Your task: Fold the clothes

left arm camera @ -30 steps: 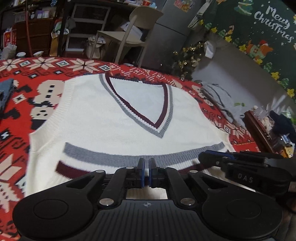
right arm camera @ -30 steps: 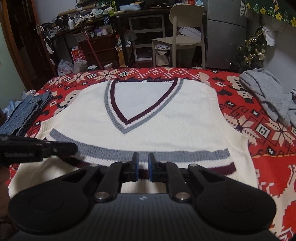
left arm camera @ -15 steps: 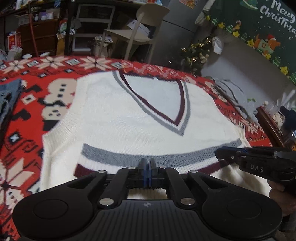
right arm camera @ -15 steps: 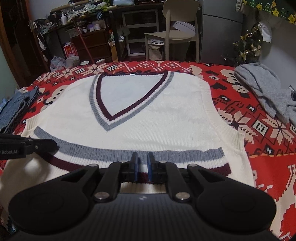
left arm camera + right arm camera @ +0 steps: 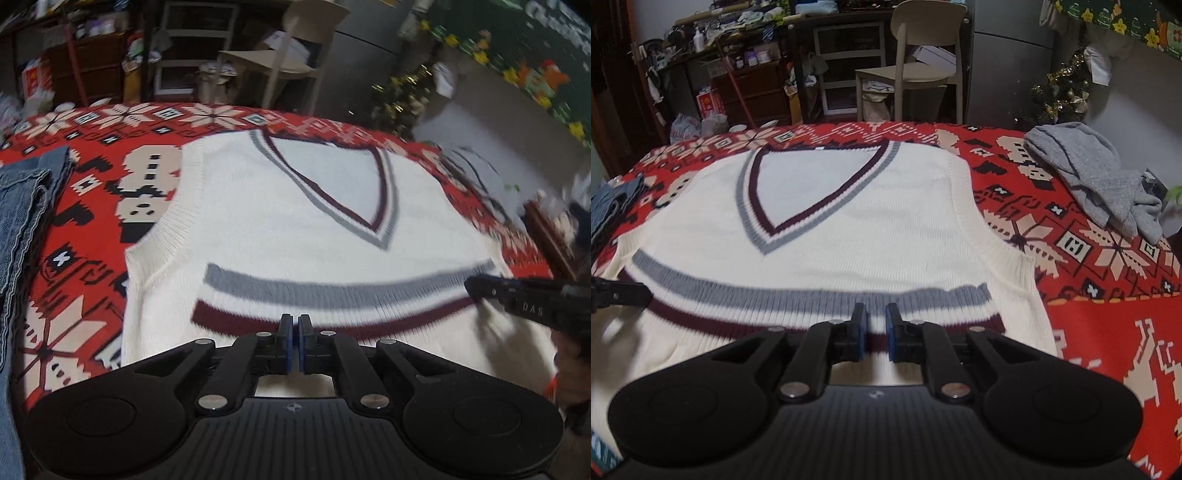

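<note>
A beige chair (image 5: 919, 70) stands before cluttered dark shelves (image 5: 846, 66), beside a grey cabinet (image 5: 1008, 74)

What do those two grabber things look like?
Both are black plastic. The left gripper and the right gripper each have two stubby fingers with blue pads, silver round bolts on the linkages, big round bulges at both sides and a ribbed black body. Seen from the left camera, the right one has pale letters on its side.

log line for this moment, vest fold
stage: pre-grasp | vest: flat, unfolded on red blanket | left gripper: shut, empty, over hem | right gripper: narrow gap, empty, over hem
</note>
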Tool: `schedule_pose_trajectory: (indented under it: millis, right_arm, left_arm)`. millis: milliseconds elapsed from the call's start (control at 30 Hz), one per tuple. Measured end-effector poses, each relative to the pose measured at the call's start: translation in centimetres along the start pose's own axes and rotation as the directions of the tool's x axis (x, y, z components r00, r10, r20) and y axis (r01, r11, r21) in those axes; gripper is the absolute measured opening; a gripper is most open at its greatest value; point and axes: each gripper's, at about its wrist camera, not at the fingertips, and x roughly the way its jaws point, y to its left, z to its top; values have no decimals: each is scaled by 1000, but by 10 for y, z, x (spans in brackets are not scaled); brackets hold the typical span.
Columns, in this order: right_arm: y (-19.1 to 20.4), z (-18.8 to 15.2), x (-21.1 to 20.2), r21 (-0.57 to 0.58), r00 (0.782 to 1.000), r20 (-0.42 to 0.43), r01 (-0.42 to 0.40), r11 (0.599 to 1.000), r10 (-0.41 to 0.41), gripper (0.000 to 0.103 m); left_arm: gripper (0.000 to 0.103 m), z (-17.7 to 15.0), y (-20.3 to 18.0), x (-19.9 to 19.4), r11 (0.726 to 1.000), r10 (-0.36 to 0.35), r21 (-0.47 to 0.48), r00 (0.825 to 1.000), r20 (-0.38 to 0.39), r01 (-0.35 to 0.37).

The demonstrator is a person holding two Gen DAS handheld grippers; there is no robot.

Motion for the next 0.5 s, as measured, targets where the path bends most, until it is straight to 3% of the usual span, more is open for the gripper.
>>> schedule_pose_trajectory:
  millis: [300, 433, 500]
  right_arm:
    - [-15, 1, -18, 26, 999, 17, 32, 999, -32, 11]
    - [-25, -5, -9, 48, 999, -30, 44, 998, -42, 10]
    - [-24, -2, -4, 53, 999, -6, 52, 997, -52, 11]
  left_arm:
    - [5, -1, 8, -23, 999, 25, -33, 999, 35, -24]
    - [5, -5, 17, -11, 997, 63, -50, 998, 3, -63]
    - [6, -3, 20, -10, 996, 62, -63, 998, 13, -61]
